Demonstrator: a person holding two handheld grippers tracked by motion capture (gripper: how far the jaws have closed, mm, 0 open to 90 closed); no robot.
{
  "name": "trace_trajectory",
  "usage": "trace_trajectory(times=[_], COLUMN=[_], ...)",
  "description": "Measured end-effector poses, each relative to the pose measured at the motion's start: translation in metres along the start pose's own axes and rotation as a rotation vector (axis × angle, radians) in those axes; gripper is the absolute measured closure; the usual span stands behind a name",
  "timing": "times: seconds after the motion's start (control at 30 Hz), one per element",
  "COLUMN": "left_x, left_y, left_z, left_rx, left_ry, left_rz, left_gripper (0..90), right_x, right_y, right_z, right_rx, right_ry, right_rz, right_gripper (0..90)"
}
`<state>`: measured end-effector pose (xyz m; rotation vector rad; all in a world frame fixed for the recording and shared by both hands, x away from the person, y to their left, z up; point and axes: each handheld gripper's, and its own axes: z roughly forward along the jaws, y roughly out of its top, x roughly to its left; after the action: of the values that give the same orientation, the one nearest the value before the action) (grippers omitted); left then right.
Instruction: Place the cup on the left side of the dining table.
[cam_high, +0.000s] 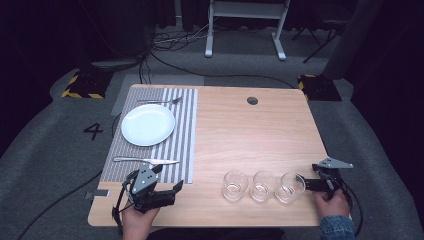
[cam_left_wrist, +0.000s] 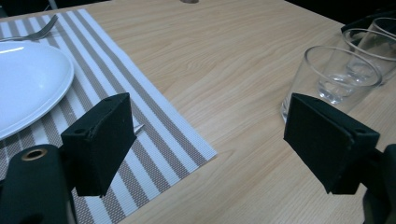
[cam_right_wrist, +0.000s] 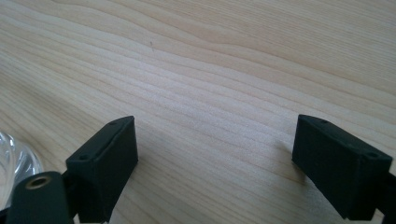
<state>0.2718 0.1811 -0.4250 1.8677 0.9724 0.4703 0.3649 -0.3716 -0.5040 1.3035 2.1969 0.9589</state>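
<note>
Setting: dark room, grey carpet, light wooden worktop (cam_high: 250, 135) across the middle of the high view.
Step in hand: table laying, by my reading; both grippers rest by the near edge, neither carrying anything.
Left gripper (cam_high: 167, 192): lower left; jaws apart, nothing between them.
Right gripper (cam_high: 306, 184): lower right; jaws wide, empty, just beside the rightmost glass.
Three clear drinking glasses (cam_high: 263, 186): one row, lower centre-right.
Next move: probably close on the rightmost glass (cam_high: 290, 187), upright, and lift clear of its neighbour.
Around: striped grey-and-white placemat (cam_high: 185, 125) at upper left with round white plate (cam_high: 148, 124), silver fork (cam_high: 160, 101) above, silver knife (cam_high: 145, 160) below.
In the way: the neighbouring glass stands close.
</note>
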Motion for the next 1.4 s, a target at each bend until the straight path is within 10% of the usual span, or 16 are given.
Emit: trace_trajectory(times=[1.4], left_x=[-0.073], left_y=[0.058], left_z=[0.095], left_rx=[0.038], left_ry=[-0.362], left_rz=[0.167], left_gripper=[15.7], right_x=[0.0], right_y=[0.0], right_z=[0.0], right_rx=[0.0], right_ry=[0.0], right_rz=[0.0], right_gripper=[14.5])
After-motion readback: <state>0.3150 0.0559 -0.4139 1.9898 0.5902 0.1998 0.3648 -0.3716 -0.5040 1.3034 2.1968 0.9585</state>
